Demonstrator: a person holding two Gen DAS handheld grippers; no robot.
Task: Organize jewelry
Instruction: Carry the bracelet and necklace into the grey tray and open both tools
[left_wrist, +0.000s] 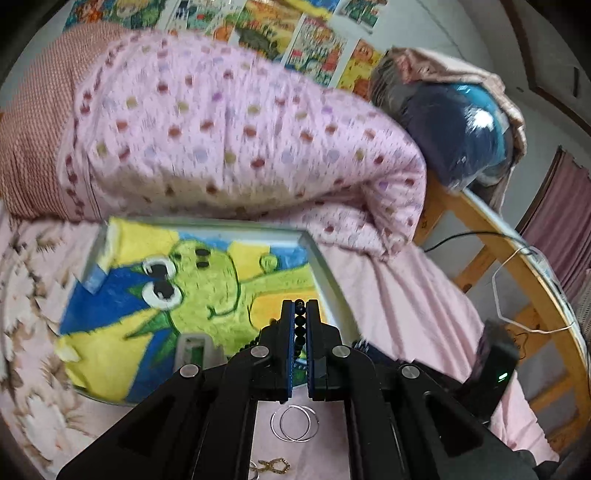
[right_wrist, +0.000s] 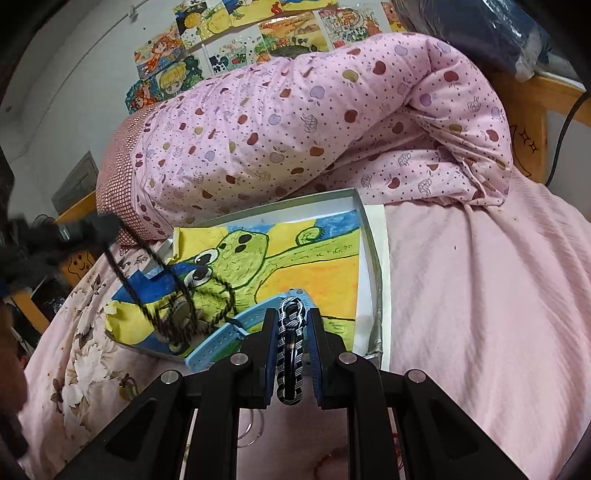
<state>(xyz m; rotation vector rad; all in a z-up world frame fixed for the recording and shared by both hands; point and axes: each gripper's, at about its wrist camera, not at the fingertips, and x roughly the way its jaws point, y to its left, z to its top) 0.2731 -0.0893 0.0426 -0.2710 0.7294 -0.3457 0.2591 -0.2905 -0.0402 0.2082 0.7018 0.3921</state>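
My left gripper (left_wrist: 300, 306) is shut on a string of black beads (left_wrist: 299, 328), held above the shallow tray (left_wrist: 325, 273) lined with a frog drawing. In the right wrist view the beads (right_wrist: 177, 291) hang as a long loop from that blurred gripper (right_wrist: 88, 229) down into the tray (right_wrist: 373, 254). My right gripper (right_wrist: 291, 314) is shut on a black-and-white patterned bracelet (right_wrist: 291, 354), just over the tray's near edge. A light blue watch strap (right_wrist: 225, 336) lies in the tray. Two silver hoops (left_wrist: 294, 422) and a gold chain piece (left_wrist: 276, 466) rest on the pink sheet below my left gripper.
A rolled pink apple-print quilt (right_wrist: 314, 122) lies right behind the tray. Wooden bed rail (left_wrist: 491, 229) with cables runs along the right. A black device with a green light (left_wrist: 496, 373) sits to the right of my left gripper. Pink sheet (right_wrist: 480, 295) spreads right of the tray.
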